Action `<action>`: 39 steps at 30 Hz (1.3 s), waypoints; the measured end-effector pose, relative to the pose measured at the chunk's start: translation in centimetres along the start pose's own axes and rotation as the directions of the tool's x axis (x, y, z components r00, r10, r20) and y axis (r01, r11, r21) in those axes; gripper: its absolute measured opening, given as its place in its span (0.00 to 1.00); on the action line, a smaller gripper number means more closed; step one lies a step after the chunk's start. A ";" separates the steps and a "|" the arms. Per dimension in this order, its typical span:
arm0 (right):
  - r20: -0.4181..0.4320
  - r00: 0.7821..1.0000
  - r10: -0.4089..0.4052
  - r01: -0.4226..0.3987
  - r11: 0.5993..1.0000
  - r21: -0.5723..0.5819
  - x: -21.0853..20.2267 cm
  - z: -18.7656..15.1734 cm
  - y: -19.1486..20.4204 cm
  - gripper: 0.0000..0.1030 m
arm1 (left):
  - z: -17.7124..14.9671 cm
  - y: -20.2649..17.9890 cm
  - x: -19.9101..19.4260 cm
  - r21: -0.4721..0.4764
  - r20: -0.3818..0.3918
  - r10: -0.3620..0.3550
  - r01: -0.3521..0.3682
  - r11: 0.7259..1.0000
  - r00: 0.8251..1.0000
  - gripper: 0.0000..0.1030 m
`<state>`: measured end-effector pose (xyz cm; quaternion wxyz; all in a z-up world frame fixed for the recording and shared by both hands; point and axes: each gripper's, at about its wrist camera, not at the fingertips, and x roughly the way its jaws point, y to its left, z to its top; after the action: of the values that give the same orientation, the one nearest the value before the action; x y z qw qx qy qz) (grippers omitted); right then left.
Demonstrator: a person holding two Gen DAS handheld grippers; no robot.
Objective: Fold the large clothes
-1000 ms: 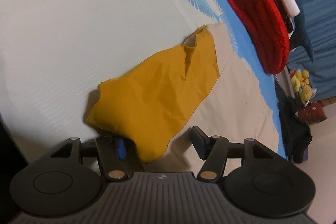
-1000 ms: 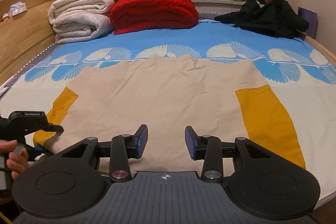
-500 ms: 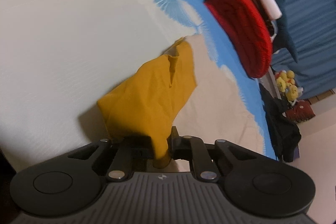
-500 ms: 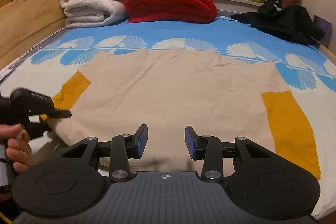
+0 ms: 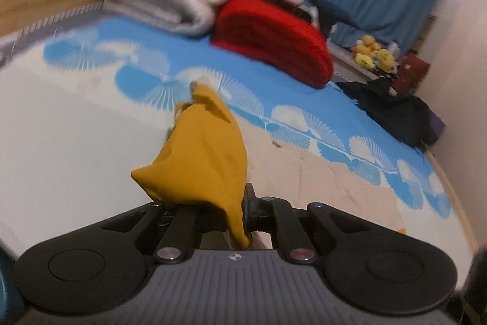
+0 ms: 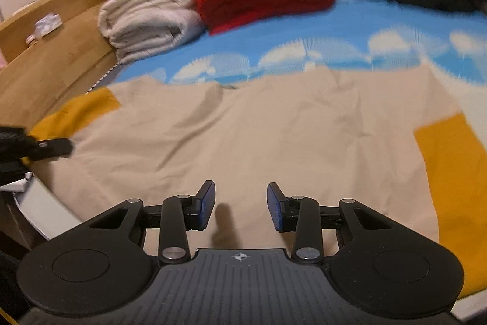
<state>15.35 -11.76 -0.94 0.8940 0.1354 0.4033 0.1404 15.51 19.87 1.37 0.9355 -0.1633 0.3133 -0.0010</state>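
Here the left gripper is clamped on the mustard sleeve of the large beige shirt, the cloth bunched and lifted off the bed in a peaked fold that runs away from the jaws toward the folded red blanket. The shirt's body lies flat across the bed, its long axis side to side, with the other mustard sleeve spread far on the right side. The right gripper hangs just above the near hem at the middle of the shirt, its jaws part-way apart and closing, nothing between them yet. So the held sleeve lies to the left of the shirt's middle; judging by this, the fold should carry it inward, across toward the right gripper, which is the nearer to the free sleeve
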 end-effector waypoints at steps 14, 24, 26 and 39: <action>-0.263 0.961 -0.092 0.084 0.996 -0.041 7.0 -2.6 0.6 0.27 | -1.4 -1.6 2.1 0.048 -0.022 0.027 -0.026 0.998 0.999 0.08; 0.363 0.924 -0.117 0.163 0.981 -0.101 -8.5 4.6 -3.9 0.30 | -1.6 -4.1 1.7 0.093 0.011 -0.006 0.005 0.996 1.000 0.08; 0.459 0.874 -0.160 0.234 0.966 -0.109 -11.5 6.1 -6.9 0.30 | -1.8 -5.7 1.6 0.138 0.022 -0.029 0.026 0.990 0.999 0.08; 0.441 0.813 -0.380 0.376 0.921 0.102 -17.8 5.1 -21.9 0.30 | -7.4 -23.3 2.9 0.417 -0.033 -0.356 0.337 0.844 0.934 0.07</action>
<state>11.05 -39.07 6.73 0.9722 0.0861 0.2038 -0.0773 15.83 -4.76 1.22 0.9398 -0.0145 0.2497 -0.2328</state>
